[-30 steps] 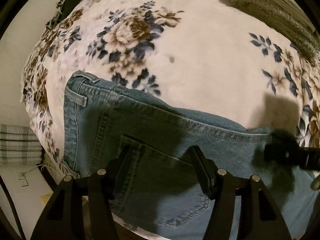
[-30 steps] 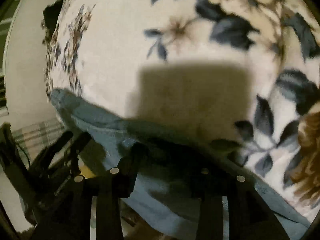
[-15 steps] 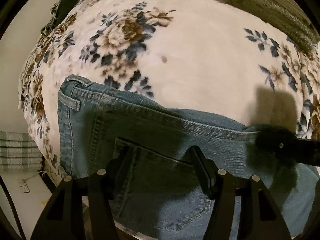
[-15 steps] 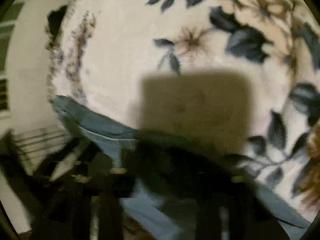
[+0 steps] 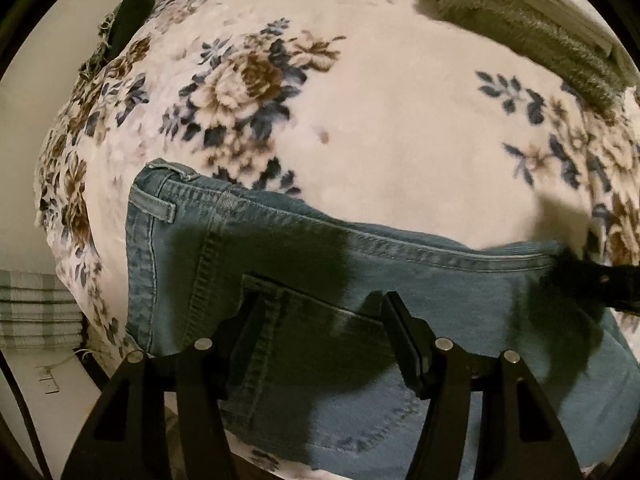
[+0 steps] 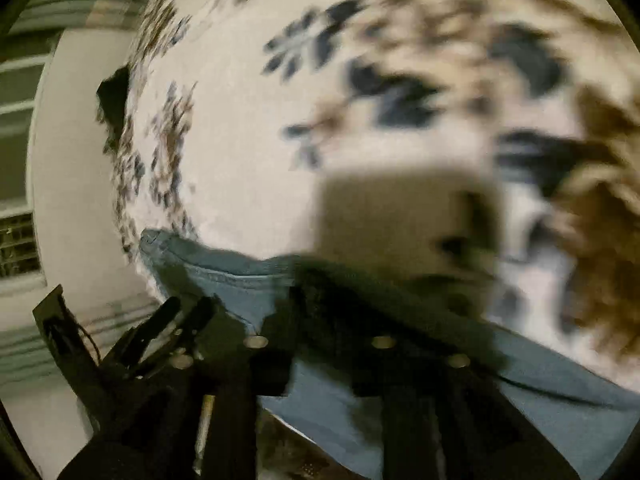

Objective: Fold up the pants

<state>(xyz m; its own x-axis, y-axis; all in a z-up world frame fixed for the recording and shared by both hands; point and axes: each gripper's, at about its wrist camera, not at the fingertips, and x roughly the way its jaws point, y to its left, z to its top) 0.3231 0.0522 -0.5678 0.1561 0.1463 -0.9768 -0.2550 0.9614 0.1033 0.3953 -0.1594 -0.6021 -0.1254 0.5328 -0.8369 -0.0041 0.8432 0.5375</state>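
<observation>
Pointing steeply down, left gripper (image 5: 320,316) gapes over folded blue denim jeans (image 5: 400,280); right gripper (image 6: 336,320), just reopening, blurry, grip unclear.

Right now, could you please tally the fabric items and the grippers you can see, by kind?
Jeans: 1
Floral blanket: 1
Folded olive and cream textiles at the far corner: 1 stack, pieces not countable
Striped cloth beside the bed: 1
Grippers: 2, the left gripper and the right gripper
Total: 6
</observation>
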